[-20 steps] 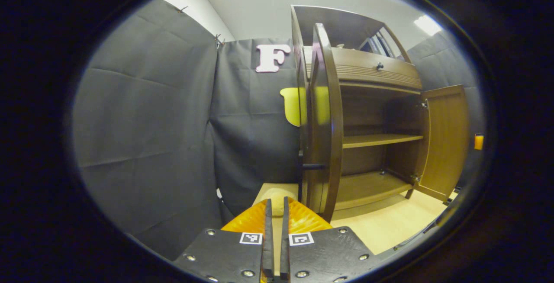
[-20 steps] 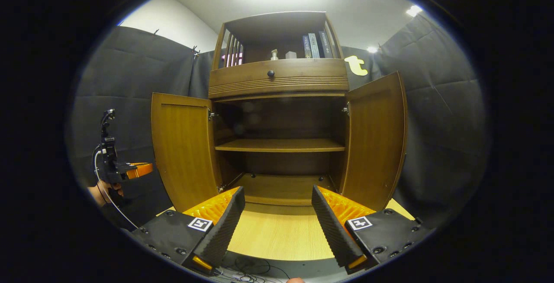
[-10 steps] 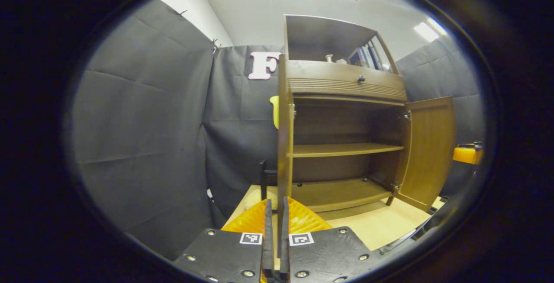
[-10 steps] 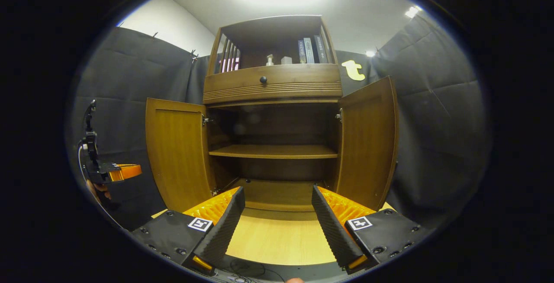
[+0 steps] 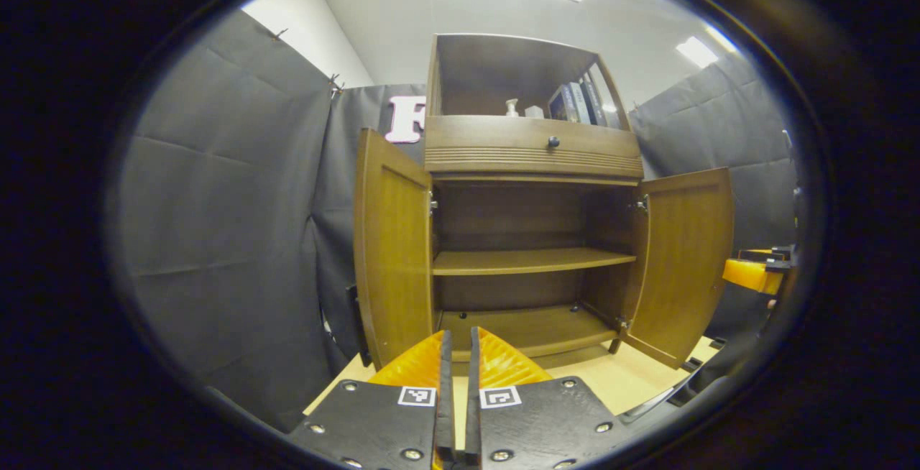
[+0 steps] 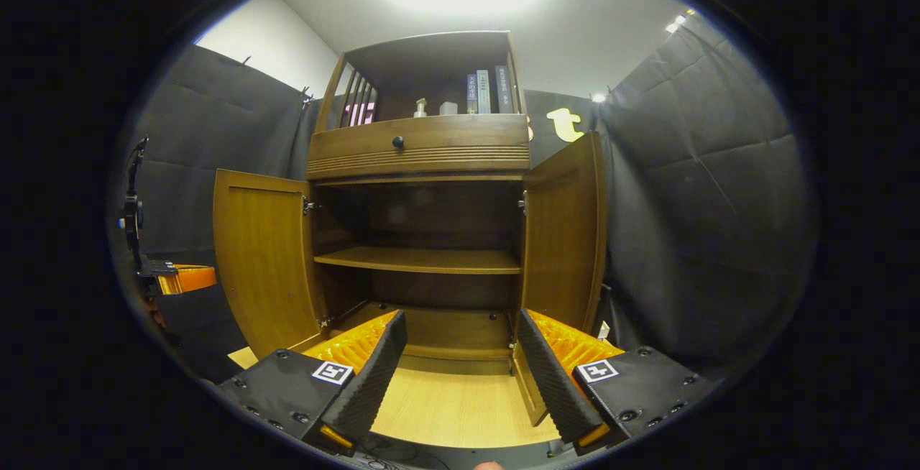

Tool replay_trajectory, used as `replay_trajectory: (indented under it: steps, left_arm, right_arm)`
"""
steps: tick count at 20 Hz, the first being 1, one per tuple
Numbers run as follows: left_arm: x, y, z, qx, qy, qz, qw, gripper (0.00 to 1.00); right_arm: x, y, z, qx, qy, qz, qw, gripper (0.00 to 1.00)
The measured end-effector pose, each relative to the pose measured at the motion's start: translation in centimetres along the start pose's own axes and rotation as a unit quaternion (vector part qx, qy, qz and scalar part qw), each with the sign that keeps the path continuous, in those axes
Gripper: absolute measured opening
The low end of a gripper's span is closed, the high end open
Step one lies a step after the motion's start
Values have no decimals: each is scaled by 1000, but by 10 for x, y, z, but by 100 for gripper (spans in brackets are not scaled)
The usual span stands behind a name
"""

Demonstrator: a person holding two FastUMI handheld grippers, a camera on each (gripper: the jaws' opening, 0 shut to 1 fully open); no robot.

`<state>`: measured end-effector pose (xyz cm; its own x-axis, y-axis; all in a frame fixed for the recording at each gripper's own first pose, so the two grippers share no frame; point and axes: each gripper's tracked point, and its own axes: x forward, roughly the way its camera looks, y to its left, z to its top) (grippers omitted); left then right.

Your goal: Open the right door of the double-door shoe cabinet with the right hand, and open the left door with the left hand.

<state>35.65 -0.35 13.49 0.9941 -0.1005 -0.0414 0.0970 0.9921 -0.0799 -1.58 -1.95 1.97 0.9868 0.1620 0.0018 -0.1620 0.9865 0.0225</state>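
The brown wooden shoe cabinet (image 5: 532, 157) stands ahead with both lower doors swung open, showing two bare shelves. In the left gripper view the left door (image 5: 392, 247) hangs out on the left and the right door (image 5: 686, 261) on the right. My left gripper (image 5: 455, 341) is shut with nothing between its fingers, a little in front of the left door and apart from it. In the right gripper view the left door (image 6: 262, 254) and right door (image 6: 564, 233) flank the cabinet's inside. My right gripper (image 6: 460, 323) is open and holds nothing, in front of the cabinet.
A drawer with a dark knob (image 6: 397, 142) sits above the doors; books (image 6: 485, 91) and a small bottle stand on the top shelf. The cabinet rests on a light wooden surface (image 6: 453, 409). Black cloth walls close both sides. Cables lie at the near edge.
The left gripper view has swung from the left door's edge round to the cabinet's front, with the gripper farther from that door. In the right gripper view the cabinet has slid left.
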Motion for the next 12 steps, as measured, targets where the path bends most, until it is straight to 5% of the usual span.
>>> replay_trajectory:
  steps: [6, 12]
  left_arm:
    - [4, -7, 4, -6, 2, 16, 1000, 10]
    - [3, -11, -1, 0, 11, 21, 1000, 62]
  right_arm:
    - [0, -24, -4, 5, -4, -21, 1000, 93]
    - [3, -28, -8, 12, -4, -18, 1000, 97]
